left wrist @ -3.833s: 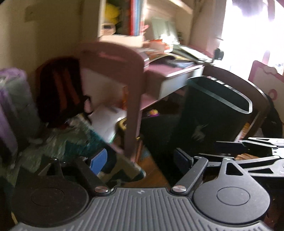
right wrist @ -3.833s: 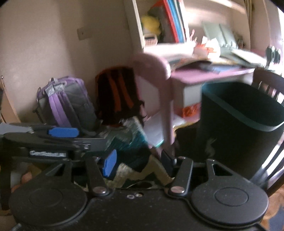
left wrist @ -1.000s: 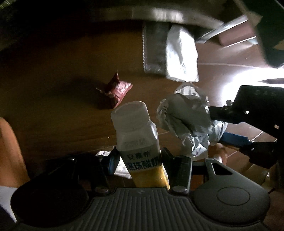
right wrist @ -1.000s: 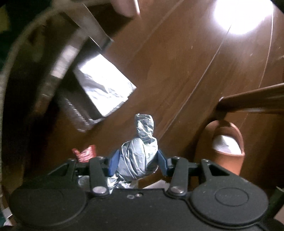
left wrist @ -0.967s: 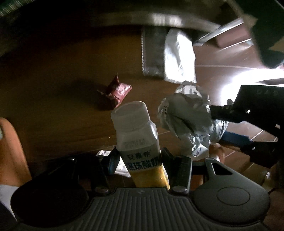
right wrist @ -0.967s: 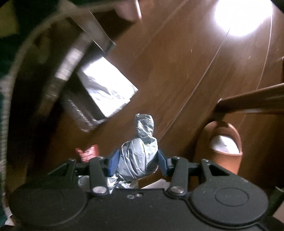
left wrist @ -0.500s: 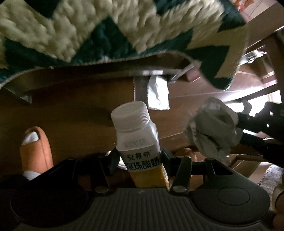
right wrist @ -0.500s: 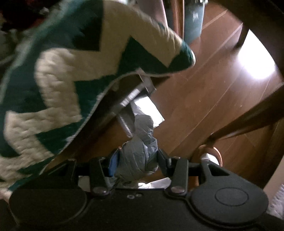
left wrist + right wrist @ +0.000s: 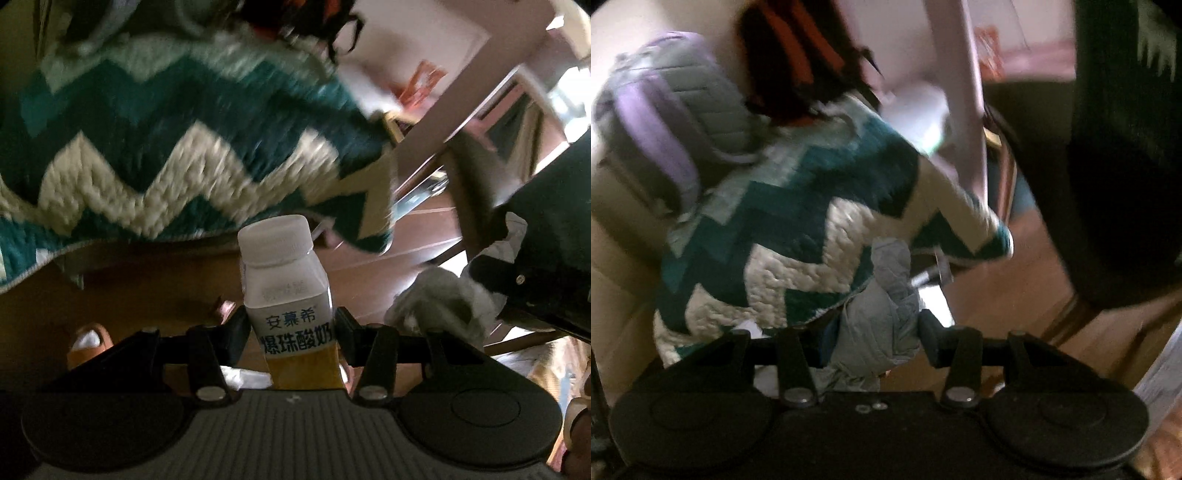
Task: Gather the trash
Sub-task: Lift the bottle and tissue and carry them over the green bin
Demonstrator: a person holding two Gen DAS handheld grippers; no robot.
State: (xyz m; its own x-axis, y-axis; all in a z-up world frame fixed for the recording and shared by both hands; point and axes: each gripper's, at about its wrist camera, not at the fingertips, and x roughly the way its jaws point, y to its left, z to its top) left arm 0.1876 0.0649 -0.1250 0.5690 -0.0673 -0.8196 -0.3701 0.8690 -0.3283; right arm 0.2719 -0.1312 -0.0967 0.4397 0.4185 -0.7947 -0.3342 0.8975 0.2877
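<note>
My left gripper (image 9: 290,332) is shut on a small yogurt drink bottle (image 9: 286,288), white cap up, white label over a yellow base, held upright between the pads. My right gripper (image 9: 875,332) is shut on a crumpled grey wad of paper (image 9: 882,306). That same wad (image 9: 439,306) and the right gripper's dark body show at the right of the left wrist view. The dark trash bin (image 9: 1119,147) fills the upper right of the right wrist view, blurred.
A green and cream zigzag blanket (image 9: 166,158) hangs over a seat edge, its underside above the brown wooden floor (image 9: 388,273). A purple backpack (image 9: 668,103), a black and orange bag, pink desk legs (image 9: 964,92) stand behind. A foot in an orange slipper (image 9: 88,339) is at lower left.
Both grippers have risen from floor level under the seat, each keeping its item. The blanket has dropped lower in view, and the backpacks, desk leg and bin have come into sight.
</note>
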